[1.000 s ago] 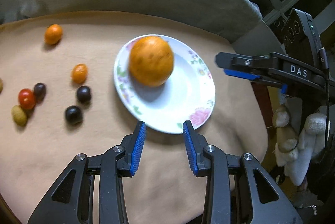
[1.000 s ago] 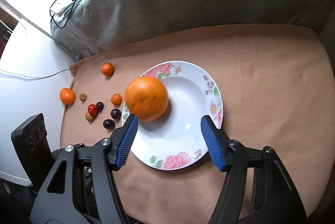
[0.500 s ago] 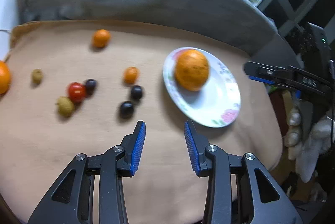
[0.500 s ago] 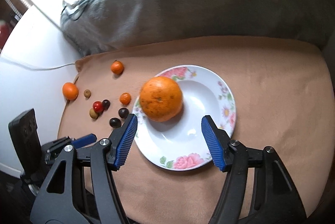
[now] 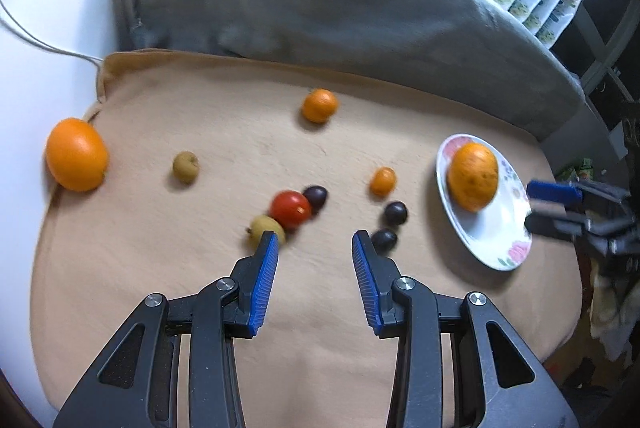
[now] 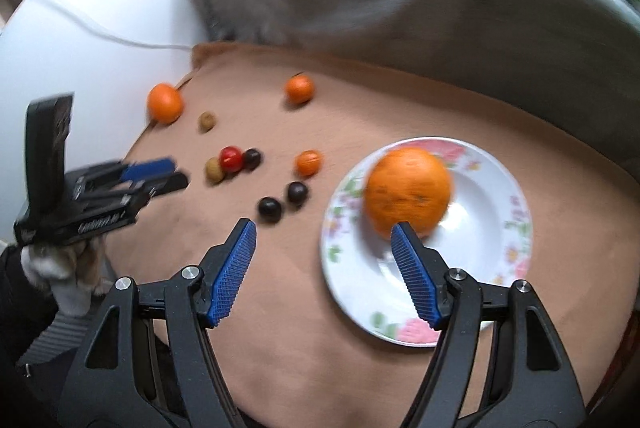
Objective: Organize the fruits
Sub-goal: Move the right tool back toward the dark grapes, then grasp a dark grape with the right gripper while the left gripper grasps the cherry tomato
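Both tongs, left (image 5: 314, 246) and right (image 6: 322, 234), hang spread and empty, the right having just opened wider. Beyond, one large orange (image 6: 408, 190) sits on the floral plate (image 6: 508, 256); farther off, nine smaller fruits (image 5: 290, 208) lie scattered on the tan blanket (image 5: 224, 132), unsorted.

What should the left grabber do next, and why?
Probably ease the empty, open left gripper forward over the red tomato just beyond it. Only the big orange sits on the plate; the small fruits lie loose on the tan cloth.
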{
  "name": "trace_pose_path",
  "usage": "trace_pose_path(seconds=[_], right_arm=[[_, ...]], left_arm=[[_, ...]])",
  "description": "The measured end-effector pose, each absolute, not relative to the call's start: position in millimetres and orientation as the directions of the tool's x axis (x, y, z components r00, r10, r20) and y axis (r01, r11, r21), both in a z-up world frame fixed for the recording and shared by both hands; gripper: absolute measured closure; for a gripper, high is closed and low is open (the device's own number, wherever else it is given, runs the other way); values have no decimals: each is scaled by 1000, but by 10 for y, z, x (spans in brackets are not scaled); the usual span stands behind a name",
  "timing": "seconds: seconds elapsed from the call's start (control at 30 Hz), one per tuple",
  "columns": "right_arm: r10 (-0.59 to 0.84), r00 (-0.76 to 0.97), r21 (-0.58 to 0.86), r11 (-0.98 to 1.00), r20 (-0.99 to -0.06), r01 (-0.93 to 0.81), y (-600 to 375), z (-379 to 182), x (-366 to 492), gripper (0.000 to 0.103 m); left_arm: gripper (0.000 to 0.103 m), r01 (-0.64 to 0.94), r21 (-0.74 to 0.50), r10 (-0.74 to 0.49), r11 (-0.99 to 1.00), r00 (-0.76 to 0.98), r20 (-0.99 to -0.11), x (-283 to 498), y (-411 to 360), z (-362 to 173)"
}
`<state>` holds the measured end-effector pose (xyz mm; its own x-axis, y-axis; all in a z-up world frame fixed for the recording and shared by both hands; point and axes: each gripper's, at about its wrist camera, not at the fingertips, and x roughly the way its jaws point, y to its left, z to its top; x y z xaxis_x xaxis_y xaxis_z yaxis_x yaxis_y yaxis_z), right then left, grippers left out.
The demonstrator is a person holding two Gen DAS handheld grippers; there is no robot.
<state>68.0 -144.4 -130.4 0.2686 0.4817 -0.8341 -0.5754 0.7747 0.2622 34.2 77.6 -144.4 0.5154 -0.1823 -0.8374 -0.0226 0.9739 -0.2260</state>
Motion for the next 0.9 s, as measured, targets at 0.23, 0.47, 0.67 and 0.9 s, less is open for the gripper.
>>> trace_pose_path(seconds=[0.23, 0.47, 0.67, 0.9], right_arm=[[466, 202, 254, 740, -861, -623, -986, -1552, 576, 34], [446, 148, 277, 748, -883, -604, -769, -1789, 581, 50], [441, 121, 306, 771, -889, -559, -695, -1952, 663, 52], [431, 119, 310, 790, -895, -528, -590, -2045, 749, 52]], left_arm=[[66, 5, -203, -180, 979, 486, -855, 567, 836, -1615], [66, 51, -197, -198, 979, 457, -867, 706, 839, -1769], [66, 93, -188, -210, 978, 434, -876, 776, 809, -1865], [66, 101, -210, -233, 973, 425, -875, 894, 876, -1946]])
